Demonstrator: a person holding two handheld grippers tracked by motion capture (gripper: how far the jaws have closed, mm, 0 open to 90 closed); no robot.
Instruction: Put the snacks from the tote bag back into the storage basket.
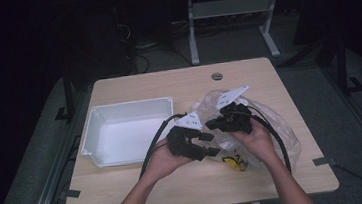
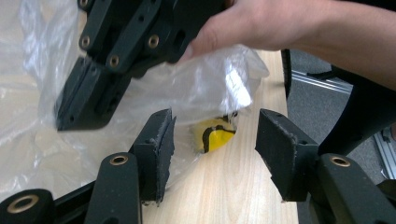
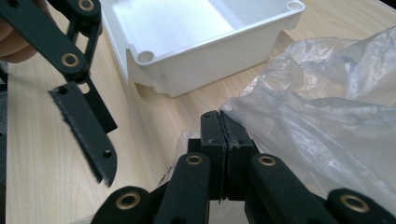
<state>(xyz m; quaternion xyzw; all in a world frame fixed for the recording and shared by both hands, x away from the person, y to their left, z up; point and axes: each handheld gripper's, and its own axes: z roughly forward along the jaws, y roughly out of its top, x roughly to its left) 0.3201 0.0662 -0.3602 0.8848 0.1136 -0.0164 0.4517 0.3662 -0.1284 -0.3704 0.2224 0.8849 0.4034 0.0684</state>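
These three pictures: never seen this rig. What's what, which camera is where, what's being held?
There is no robot arm: a person holds a black two-jaw gripper in each hand at a wooden table.

The high view looks down from above the person's side. The other two come from a camera riding on each gripper, looking along its own jaws.

On the table lie a white tray, with nothing seen in it, and a crumpled clear plastic bag with a yellow and black item inside.

The right gripper has its jaws pressed together, and a thin edge of the bag appears pinched between them. The left gripper stands open with the yellow item seen through the gap, gripping nothing.

My guess is that the bag is being opened to reach the item.
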